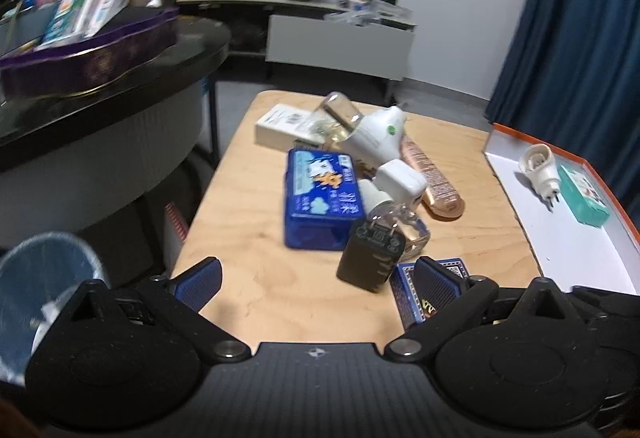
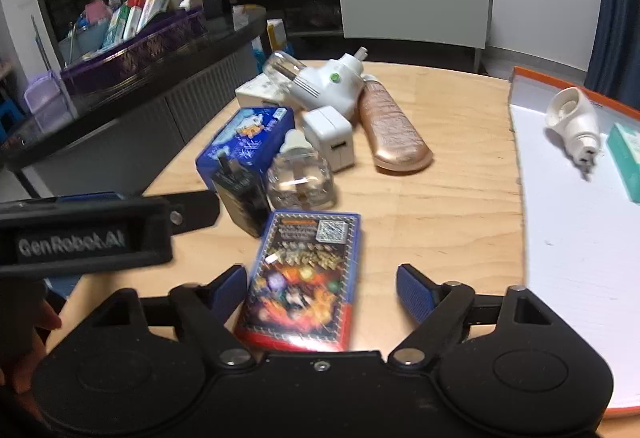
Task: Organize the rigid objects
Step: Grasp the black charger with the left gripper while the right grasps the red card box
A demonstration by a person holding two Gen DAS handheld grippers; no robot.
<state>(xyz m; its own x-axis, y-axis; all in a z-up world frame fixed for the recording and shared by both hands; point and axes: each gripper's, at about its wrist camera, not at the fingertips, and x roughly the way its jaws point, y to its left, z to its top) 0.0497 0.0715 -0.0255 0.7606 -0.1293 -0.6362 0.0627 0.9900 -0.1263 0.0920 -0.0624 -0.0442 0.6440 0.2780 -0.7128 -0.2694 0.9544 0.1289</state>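
Observation:
A pile lies on the wooden table (image 1: pixel 248 238): a blue box (image 1: pixel 320 194), a black charger (image 1: pixel 370 254), a white charger (image 1: pixel 400 180), a clear glass bottle (image 2: pixel 300 178), a white plug-in vaporizer (image 1: pixel 376 134), a rose-gold tube (image 1: pixel 434 178) and a white carton (image 1: pixel 280 126). A card deck box (image 2: pixel 304 278) lies between my right gripper's (image 2: pixel 322 292) open fingers. My left gripper (image 1: pixel 318 278) is open and empty, just before the black charger, and shows at the left of the right wrist view (image 2: pixel 120 226). An orange-rimmed white tray (image 2: pixel 568 222) at right holds a white plug (image 2: pixel 572 122) and a teal box (image 2: pixel 626 158).
A dark curved counter (image 1: pixel 100 78) with a purple tray (image 1: pixel 88 50) of boxes stands left of the table. A bin (image 1: pixel 44 278) with a blue liner stands at lower left. A low cabinet (image 1: pixel 340 42) and a blue curtain (image 1: pixel 560 38) are behind.

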